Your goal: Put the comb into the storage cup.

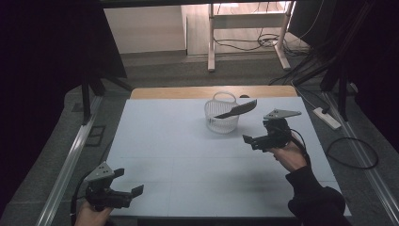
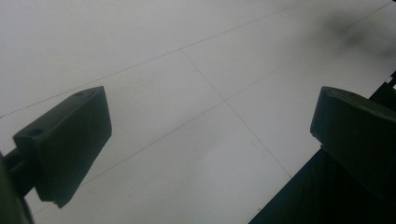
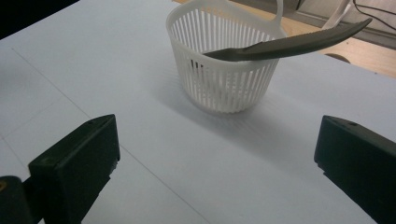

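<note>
Progress looks close to complete, judging by how things lie: the dark knife-like tool (image 1: pixel 236 110) already rests in the white slatted basket (image 1: pixel 221 123), which stands toward the far edge of the surface (image 1: pixel 179 155), a little right of its middle. One end of the tool sits down inside the basket — the other sticks out over the rim toward the far right corner. Neither gripper has hold of anything, so what seems left (if anything) is drawing the hands clear, or perhaps settling the tool deeper.

The tool's long axis runs roughly left to right across the surface, tilted: low at its left end inside the basket, rising as it crosses the rim, with the free end pointing right and slightly away from the person. In the right gripper view the tool (image 3: pixel 285 45) lies across the basket's (image 3: pixel 219 79) opening, leaning on the rim, its raised end pointing to that view's upper right.

The right gripper (image 1: pixel 254 140) hovers just right of the basket, near but apart from it, its jaws spread wide with nothing between them. The left gripper (image 1: pixel 129 188) sits at the near left corner, well apart from the basket, jaws likewise spread and empty above the bare surface.
</note>
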`<state>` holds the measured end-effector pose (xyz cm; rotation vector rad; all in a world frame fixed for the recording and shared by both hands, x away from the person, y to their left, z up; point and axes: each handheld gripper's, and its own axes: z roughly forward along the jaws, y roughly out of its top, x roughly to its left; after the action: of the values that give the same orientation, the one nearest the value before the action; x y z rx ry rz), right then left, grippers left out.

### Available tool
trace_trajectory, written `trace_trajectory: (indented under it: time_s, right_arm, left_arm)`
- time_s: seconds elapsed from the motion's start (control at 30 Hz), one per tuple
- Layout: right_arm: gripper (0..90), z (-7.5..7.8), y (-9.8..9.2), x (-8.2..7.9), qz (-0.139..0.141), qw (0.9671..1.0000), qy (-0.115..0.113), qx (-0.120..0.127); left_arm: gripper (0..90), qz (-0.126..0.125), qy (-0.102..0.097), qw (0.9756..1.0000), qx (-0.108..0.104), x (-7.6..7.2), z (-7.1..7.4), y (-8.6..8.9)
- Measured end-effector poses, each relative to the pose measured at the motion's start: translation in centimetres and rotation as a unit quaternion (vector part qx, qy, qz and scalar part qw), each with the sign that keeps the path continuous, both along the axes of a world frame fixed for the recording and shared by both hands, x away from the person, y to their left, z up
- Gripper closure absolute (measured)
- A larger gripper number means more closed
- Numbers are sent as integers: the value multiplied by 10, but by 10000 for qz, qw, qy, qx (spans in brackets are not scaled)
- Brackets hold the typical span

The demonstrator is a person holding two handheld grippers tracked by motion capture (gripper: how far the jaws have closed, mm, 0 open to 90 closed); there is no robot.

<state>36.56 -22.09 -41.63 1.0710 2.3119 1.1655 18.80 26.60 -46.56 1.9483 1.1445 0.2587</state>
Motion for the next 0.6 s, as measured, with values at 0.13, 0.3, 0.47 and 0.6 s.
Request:
trace_trajectory:
  time_s: [0.13, 0.3, 0.47, 0.6]
  right_arm:
    - [7, -3, -1, -3, 26, 10000, 31, -21]
    - [7, -4, -3, -8, 2, 10000, 13, -22]
    - [0, -5, -6, -14, -44, 10000, -14, -28]
    - [0, -8, -7, -19, -16, 10000, 28, -62]
  left_arm:
    - [0, 4, 1, 10000, -8, 0, 0, 0]
    - [0, 6, 1, 10000, -8, 0, 0, 0]
    - [0, 1, -1, 10000, 3, 0, 0, 0]
    - [0, 4, -5, 10000, 9, 0, 0, 0]
